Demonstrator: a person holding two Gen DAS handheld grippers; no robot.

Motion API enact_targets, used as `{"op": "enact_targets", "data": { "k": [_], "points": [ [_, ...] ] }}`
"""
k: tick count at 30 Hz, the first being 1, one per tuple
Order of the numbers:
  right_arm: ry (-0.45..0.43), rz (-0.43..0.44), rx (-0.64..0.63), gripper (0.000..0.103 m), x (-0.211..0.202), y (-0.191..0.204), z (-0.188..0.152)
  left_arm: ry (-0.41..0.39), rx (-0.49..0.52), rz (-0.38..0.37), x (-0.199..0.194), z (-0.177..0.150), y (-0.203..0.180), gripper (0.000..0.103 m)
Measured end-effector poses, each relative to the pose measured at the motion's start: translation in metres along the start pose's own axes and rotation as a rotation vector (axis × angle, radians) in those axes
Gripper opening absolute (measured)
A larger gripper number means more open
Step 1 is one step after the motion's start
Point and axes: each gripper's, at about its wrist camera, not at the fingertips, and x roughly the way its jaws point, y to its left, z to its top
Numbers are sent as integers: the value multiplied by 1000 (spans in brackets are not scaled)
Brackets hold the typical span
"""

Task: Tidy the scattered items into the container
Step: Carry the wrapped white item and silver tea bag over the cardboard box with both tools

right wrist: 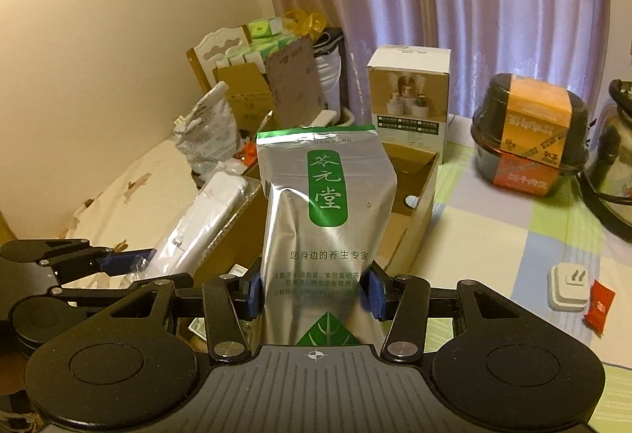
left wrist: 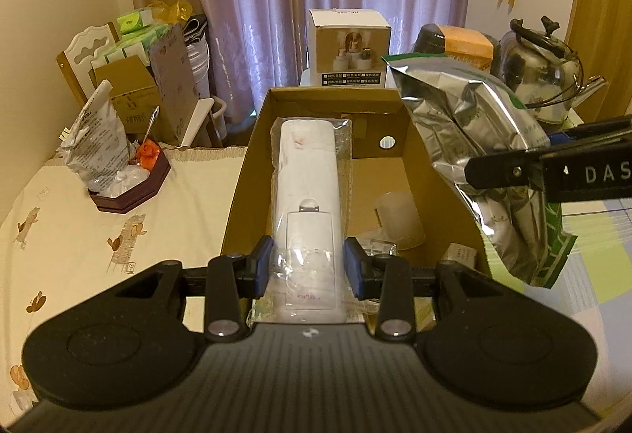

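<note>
An open cardboard box [left wrist: 414, 141] [right wrist: 422, 204] stands on the table. My left gripper [left wrist: 309, 267] is shut on a white remote in a clear plastic bag [left wrist: 306, 188], which reaches forward over the box's near wall. My right gripper [right wrist: 314, 293] is shut on a silver foil pouch with a green label [right wrist: 328, 204], held upright above the box's right side; the pouch [left wrist: 482, 156] shows at the right of the left wrist view. A translucent cup [left wrist: 397, 218] and small packets lie inside the box. The left gripper [right wrist: 118, 261] and bagged remote [right wrist: 205, 223] appear at the right wrist view's left.
A white plug adapter [right wrist: 567, 285] and a red sachet [right wrist: 600, 308] lie on the checked cloth at right. An orange-labelled black bowl pack [right wrist: 529, 135], a steel kettle [left wrist: 549, 77], a white product box [left wrist: 349, 48] and a dark tray with bags [left wrist: 130, 180] stand around.
</note>
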Motion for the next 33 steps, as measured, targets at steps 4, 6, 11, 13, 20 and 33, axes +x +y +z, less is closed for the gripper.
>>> {"op": "enact_targets", "data": {
  "k": [4,6,11,13,20,33],
  "points": [
    [2,4,30,52,7,2,4,2,5,2,5,1,2,33],
    [6,11,68,52,10,1,6,5,4,2,7,1,2,33],
    [14,8,150,52,21,-2,14,10,12,-8,12,2,5,33],
    [16,8,202,52,26,-6,17,10,18,-7,14,3,6,33],
    [17,4,281,52,39,-10,27,22,39,3,23,5,9,33],
    [29,4,303,52,54,-18,19,45,50,-2,38,4,9,33]
  ]
}}
